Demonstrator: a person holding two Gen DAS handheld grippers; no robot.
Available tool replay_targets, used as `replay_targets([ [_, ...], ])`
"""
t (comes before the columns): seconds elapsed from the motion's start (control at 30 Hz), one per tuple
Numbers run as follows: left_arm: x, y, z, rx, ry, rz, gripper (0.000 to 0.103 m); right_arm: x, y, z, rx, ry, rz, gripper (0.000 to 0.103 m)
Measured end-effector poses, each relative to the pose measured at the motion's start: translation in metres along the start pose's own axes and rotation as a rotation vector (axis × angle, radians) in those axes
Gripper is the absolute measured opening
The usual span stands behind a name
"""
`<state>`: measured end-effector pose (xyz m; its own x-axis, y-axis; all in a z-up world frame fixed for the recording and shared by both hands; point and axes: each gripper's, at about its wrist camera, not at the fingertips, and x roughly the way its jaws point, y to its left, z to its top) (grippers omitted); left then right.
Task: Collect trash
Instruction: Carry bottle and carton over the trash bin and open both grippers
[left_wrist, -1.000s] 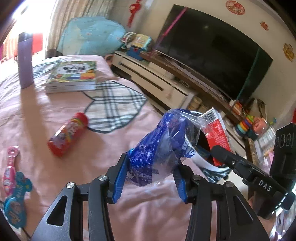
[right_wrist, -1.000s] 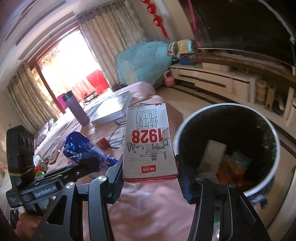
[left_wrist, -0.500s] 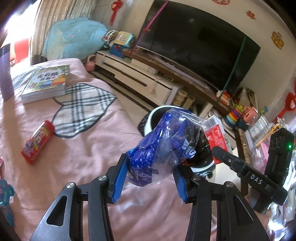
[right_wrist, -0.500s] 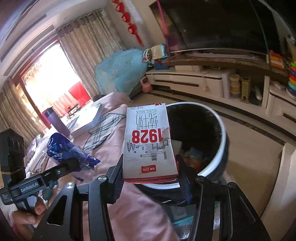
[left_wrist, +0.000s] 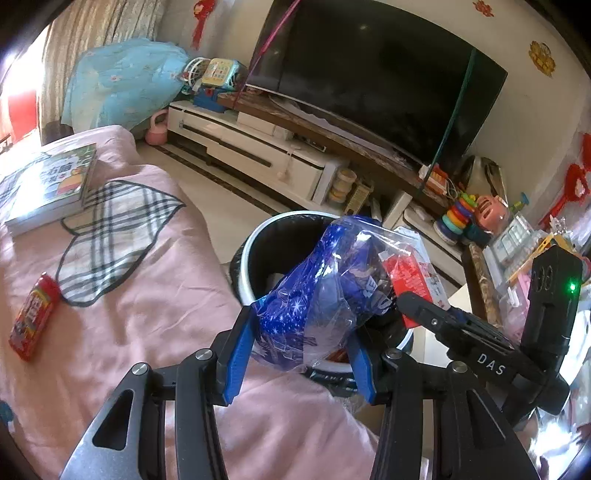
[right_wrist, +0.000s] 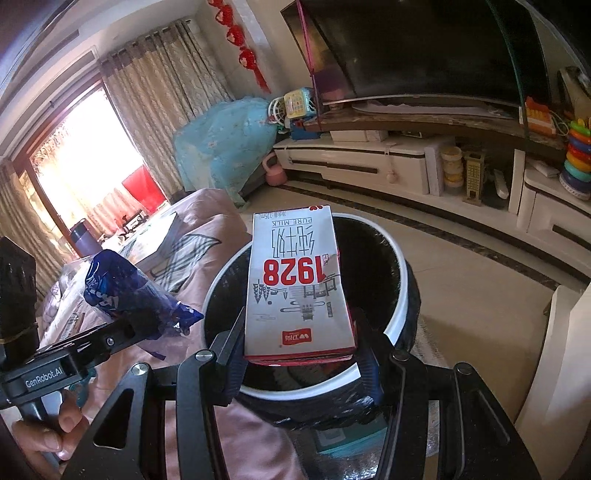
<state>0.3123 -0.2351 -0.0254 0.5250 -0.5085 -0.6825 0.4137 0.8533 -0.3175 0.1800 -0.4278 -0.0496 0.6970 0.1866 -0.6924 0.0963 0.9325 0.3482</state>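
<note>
While clamped on the milk carton (right_wrist: 299, 288), right gripper (right_wrist: 301, 354) over the bin (right_wrist: 400, 306), nearer than left gripper (left_wrist: 301, 360) pinching the blue wrapper (left_wrist: 321, 295) at its rim.

The wrapper (left_wrist: 317, 295) is deep blue with white stars, part of it clear film. The milk carton (right_wrist: 297, 288) beside it is white on its face, with red numerals, grey line drawings and a red base and side. The bin (right_wrist: 400, 295) under the carton has a white rim and a black liner. The bedspread (left_wrist: 147, 302) beside the bin is pale pink, with a leaf-shaped patch (left_wrist: 110, 236) in white and dark check, outlined in black. Near that patch lies a red tube (left_wrist: 33, 321) with multicoloured print. Further from the bin, the book (left_wrist: 51, 184) has a green cover. The left tongs (left_wrist: 299, 358) are black with blue pads.
</note>
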Motion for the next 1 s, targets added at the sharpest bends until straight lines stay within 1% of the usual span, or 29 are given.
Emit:
replay_targets([
  [0.37,0.031,-0.014,0.012,0.008,0.022,0.012,0.048,0.014,-0.010,0.008,0.002,0.028,-0.008,0.052],
  [0.5,0.036,-0.018,0.014,0.017,0.022,0.020,0.048,0.017,-0.015,0.009,0.010,0.035,-0.013,0.052],
  [0.63,0.039,-0.020,0.017,0.018,0.024,0.014,0.052,0.021,-0.018,0.013,0.013,0.041,-0.018,0.052],
  [0.67,0.039,-0.020,0.017,0.017,0.026,0.012,0.054,0.021,-0.018,0.014,0.013,0.045,-0.012,0.053],
  [0.73,0.039,-0.019,0.017,0.012,0.031,0.005,0.061,0.021,-0.019,0.015,0.021,0.045,-0.003,0.055],
  [0.8,0.037,-0.018,0.015,0.007,0.029,0.005,0.063,0.020,-0.019,0.015,0.036,0.044,0.012,0.060],
  [0.87,0.035,-0.015,0.013,0.002,0.028,0.007,0.065,0.016,-0.019,0.014,0.043,0.032,0.012,0.069],
  [1.0,0.027,-0.012,0.009,-0.009,0.026,0.009,0.068,0.009,-0.020,0.012,0.058,0.011,0.019,0.073],
])
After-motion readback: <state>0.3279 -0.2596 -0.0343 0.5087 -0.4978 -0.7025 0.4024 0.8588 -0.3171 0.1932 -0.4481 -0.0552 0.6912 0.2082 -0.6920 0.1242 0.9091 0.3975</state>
